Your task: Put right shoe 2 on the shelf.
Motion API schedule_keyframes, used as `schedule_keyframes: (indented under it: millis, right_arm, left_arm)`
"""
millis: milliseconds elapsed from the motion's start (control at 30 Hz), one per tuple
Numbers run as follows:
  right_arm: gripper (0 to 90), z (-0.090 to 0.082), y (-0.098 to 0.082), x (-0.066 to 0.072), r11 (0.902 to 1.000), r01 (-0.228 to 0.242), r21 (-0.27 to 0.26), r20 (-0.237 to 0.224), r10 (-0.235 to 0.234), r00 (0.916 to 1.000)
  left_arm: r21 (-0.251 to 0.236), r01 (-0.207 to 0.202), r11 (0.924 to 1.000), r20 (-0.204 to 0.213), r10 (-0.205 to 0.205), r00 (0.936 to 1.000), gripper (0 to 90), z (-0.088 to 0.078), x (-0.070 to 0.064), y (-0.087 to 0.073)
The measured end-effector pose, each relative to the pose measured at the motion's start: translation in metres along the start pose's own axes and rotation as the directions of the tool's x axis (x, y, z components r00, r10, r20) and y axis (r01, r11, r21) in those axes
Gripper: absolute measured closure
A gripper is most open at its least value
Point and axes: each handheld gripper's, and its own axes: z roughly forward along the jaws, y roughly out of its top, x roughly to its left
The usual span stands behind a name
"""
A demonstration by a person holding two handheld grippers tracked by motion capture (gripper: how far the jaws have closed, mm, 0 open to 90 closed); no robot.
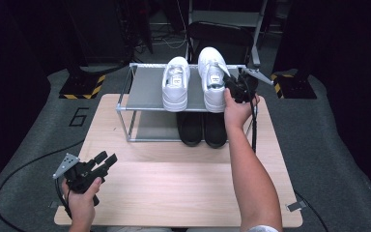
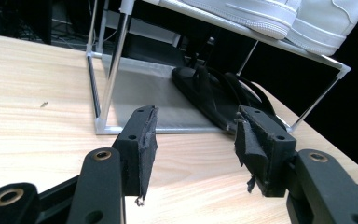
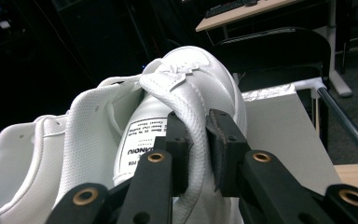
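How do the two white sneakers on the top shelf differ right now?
The right white sneaker is pinched at its collar by the right hand-held gripper; the left white sneaker has nothing touching it. The right sneaker sits farther back on the shoe rack, its toe end reaching past the rear rail, while the left sneaker sits a little farther forward. Both are white, lie side by side, heels toward the person.

Smooth white leather-look sneaker, matt grey metal rack, pale wood-grain table
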Motion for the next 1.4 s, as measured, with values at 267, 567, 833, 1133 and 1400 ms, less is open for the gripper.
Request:
schedule_keyframes:
  millis: [267,567,833,1133,1400]
  right_arm:
    - [77.9,0.01,0.0,-0.001,0.9993,-0.032,0.018,0.021,0.031,0.9993]
    - [72.6,0.015,0.003,-0.001,0.9992,-0.014,0.038,0.045,0.012,0.9989]
    - [69.7,0.015,0.006,-0.008,0.9975,-0.008,0.07,0.039,0.006,0.9992]
    - [55.5,0.002,0.01,-0.011,0.9992,-0.01,0.04,0.018,0.009,0.9998]
    - [51.2,-0.016,0.008,-0.01,0.9996,0.012,0.025,0.003,-0.012,0.9999]
  left_arm:
    - [0.003,-0.005,1.0,0.0,0.005,1.0,48.0,0.001,0.0,-0.001]
    - [-0.003,0.006,1.0,-0.003,-0.006,1.0,48.0,-0.001,0.003,-0.001]
    - [-0.002,0.009,1.0,-0.008,-0.009,0.9999,48.0,0.001,0.003,-0.001]
    - [0.006,0.004,1.0,-0.005,-0.004,1.0,47.8,0.004,0.003,-0.001]
    - [0.002,0.004,1.0,-0.013,-0.004,0.9999,47.5,0.002,0.002,-0.002]
